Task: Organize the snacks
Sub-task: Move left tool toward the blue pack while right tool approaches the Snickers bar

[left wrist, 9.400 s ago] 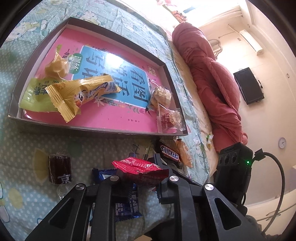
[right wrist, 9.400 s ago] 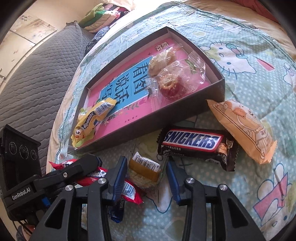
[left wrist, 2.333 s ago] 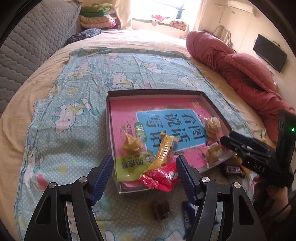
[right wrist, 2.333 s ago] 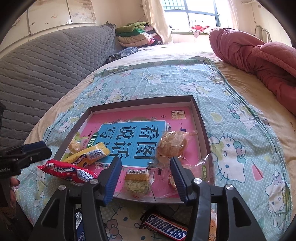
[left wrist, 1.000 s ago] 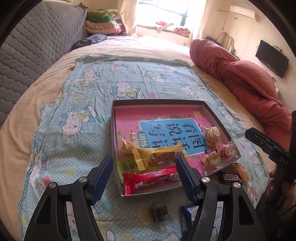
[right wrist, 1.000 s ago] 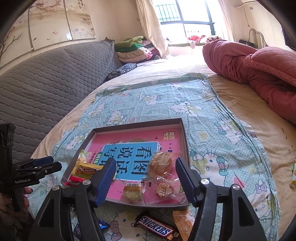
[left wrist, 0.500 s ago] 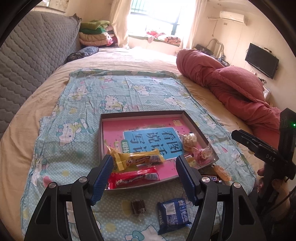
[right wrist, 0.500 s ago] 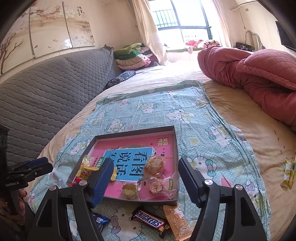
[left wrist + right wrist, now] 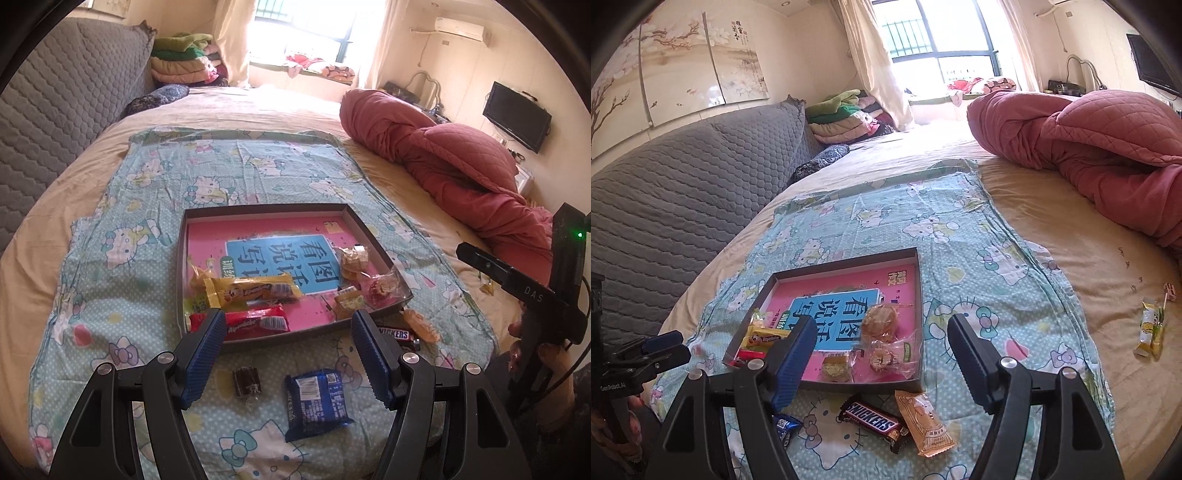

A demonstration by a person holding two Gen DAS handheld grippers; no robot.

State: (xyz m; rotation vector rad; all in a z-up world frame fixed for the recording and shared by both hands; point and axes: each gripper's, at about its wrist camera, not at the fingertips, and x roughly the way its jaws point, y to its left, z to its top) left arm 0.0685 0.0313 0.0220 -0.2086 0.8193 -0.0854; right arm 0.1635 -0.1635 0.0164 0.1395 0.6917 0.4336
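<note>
A dark shallow tray (image 9: 266, 207) with a pink and blue printed bottom lies on the cartoon-cat cloth. It holds a yellow bar (image 9: 251, 291), a red bar (image 9: 255, 322) and several wrapped biscuits (image 9: 354, 258). On the cloth in front lie a Snickers bar (image 9: 873, 421), an orange packet (image 9: 925, 428), a blue packet (image 9: 316, 397) and a small dark candy (image 9: 246, 380). My left gripper (image 9: 287, 321) hangs open and empty above the tray's near edge. My right gripper (image 9: 881, 325) is open too, with nothing between its fingers.
A rolled red quilt (image 9: 461, 173) lies along the right of the bed. A grey quilted headboard (image 9: 55, 110) runs along the left, with folded blankets (image 9: 181, 59) at the far end. Two stray packets (image 9: 1150, 328) sit on the bare sheet at right. A hand (image 9: 546, 354) holds the right gripper.
Both grippers have drawn back and risen from the tray, so more of the bed shows. The red bar and a biscuit pack now lie in the tray. The right jaws stand slightly wider.
</note>
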